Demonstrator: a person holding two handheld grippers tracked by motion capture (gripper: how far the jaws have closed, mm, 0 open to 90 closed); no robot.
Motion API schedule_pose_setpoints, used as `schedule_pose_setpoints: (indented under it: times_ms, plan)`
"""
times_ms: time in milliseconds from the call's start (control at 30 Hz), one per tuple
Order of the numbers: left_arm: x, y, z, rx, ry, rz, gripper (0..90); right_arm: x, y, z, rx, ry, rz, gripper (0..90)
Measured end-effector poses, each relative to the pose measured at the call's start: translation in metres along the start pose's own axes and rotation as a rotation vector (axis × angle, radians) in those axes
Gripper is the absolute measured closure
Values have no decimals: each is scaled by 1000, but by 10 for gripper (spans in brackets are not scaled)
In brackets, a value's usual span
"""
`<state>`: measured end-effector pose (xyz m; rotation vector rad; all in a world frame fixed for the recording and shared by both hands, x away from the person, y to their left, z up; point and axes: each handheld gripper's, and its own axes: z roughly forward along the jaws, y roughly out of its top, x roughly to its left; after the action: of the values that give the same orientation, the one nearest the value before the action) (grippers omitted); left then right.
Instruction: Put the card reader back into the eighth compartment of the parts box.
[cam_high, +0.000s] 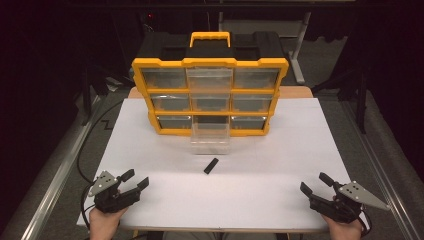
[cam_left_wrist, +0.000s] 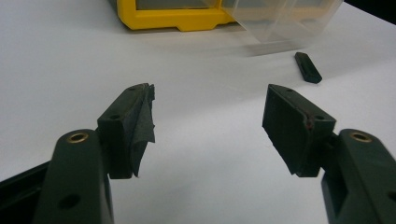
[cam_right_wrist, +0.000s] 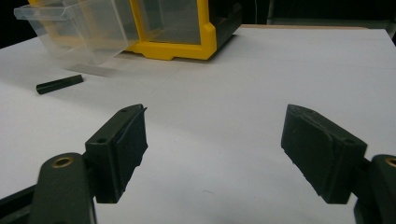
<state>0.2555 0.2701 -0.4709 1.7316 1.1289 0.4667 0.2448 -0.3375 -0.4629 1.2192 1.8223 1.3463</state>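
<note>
Distance between the small black bar and each claw is the relation on which the coming move is judged to turn. The bar lies flat on the white desk, just in front of the clear drawer that is pulled out of the bottom row of the yellow organizer. In the high view the left claw is seen at the near left of the desk and the right claw at the near right; both are well apart from the bar, and the left one is judged somewhat nearer. The bar's long axis runs slantwise, its far end leaning to the right in the high view. From the left claw the bar lies ahead and to the right; from the right claw it lies ahead and far to the left, nearly crosswise. The jaws of the left claw stand wide apart with nothing between them, and those of the right claw likewise. The layout of all 9 drawers is given by the high view, whereas the torn, loose padding on 1 jaw of the left claw is made out in the left gripper view. The drawer's tilted, transparent front is shown closest in the right gripper view.
</note>
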Motion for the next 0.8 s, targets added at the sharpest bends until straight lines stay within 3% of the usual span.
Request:
schedule_pose_setpoints:
  times_ms: [567, 800]
  plan:
    - [-7, 2, 3, -2, -11, 0, 352, 1, 0, -1, -3, 13, -4, 226]
    - [-18, 7, 11, 10, -26, 30, 352, 1, 0, -1, -5, 24, -6, 226]
